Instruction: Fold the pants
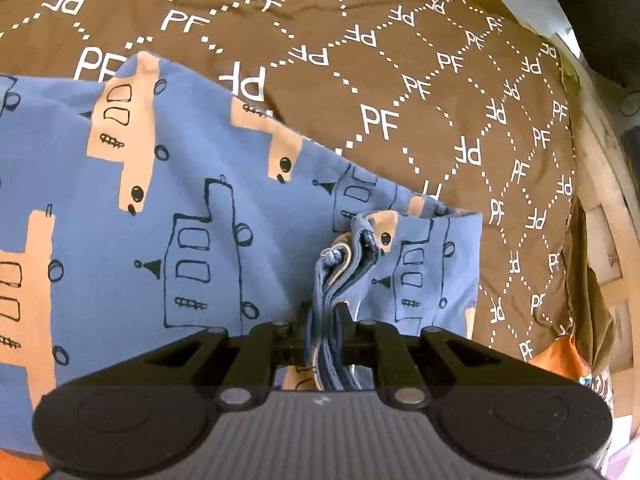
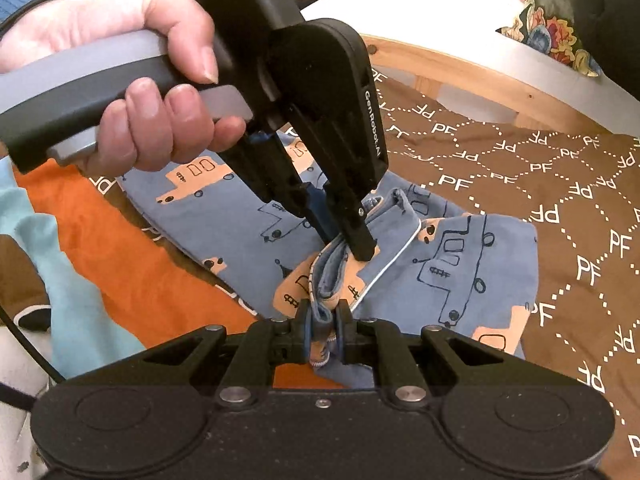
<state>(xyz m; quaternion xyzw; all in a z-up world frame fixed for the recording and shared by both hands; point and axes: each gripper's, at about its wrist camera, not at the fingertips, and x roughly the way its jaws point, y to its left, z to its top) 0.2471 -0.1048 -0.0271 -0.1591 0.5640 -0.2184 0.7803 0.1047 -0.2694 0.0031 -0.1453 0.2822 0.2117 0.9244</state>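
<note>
Blue pants (image 1: 192, 208) pinched in both hand-held grippers, left (image 1: 325, 312) and right (image 2: 323, 312); holding hand (image 2: 160, 120) only in right view.

A hand (image 2: 152, 92) grips the left gripper (image 2: 344, 244), angled steeply downward, jaws clamped on cloth; just beside it, the right gripper (image 2: 323, 332) is likewise clamped.

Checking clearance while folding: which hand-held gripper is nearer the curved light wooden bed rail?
Left. The left hand-held gripper pinches the blue truck-print pants farther up the bed, toward the wooden bed rail. The right hand-held gripper clamps the same bunched fabric behind it.
</note>
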